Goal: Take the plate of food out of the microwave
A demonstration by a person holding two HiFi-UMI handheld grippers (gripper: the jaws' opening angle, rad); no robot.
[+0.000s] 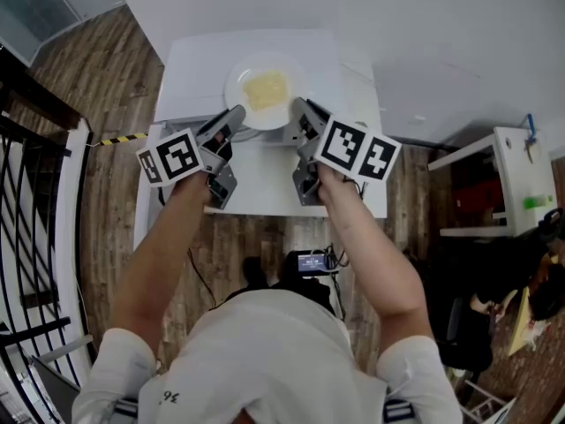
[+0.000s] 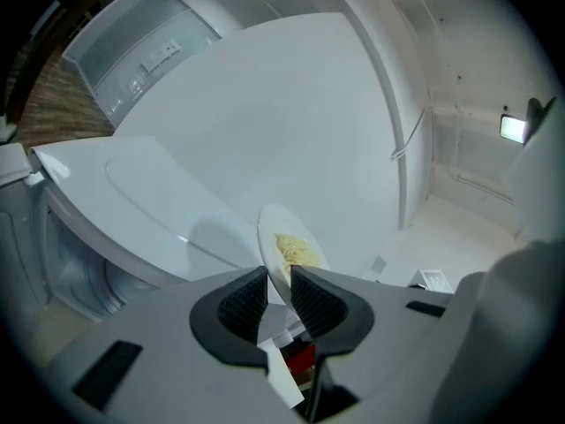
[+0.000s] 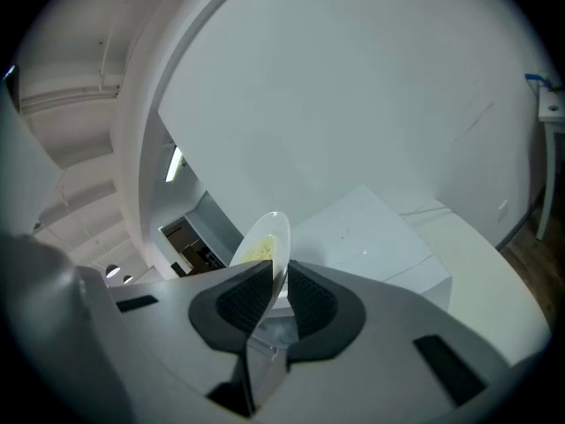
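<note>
Round white plate point(image 1: 237, 85) point(image 2: 272, 226) point(image 3: 279, 226) with yellow food is carried in the air over the white rectangular surface point(image 1: 256, 177), which stands on a brown wooden plank floor point(image 1: 106, 78). The left claw point(image 1: 238, 113) point(image 2: 278, 281) pinches the plate's left rim between its ribbed black pads. The right claw point(image 1: 298, 106) point(image 3: 281, 276) pinches the opposite rim. The heap of pale yellow food point(image 1: 266, 88) point(image 2: 296, 250) point(image 3: 258, 253) lies mid-plate.
</note>
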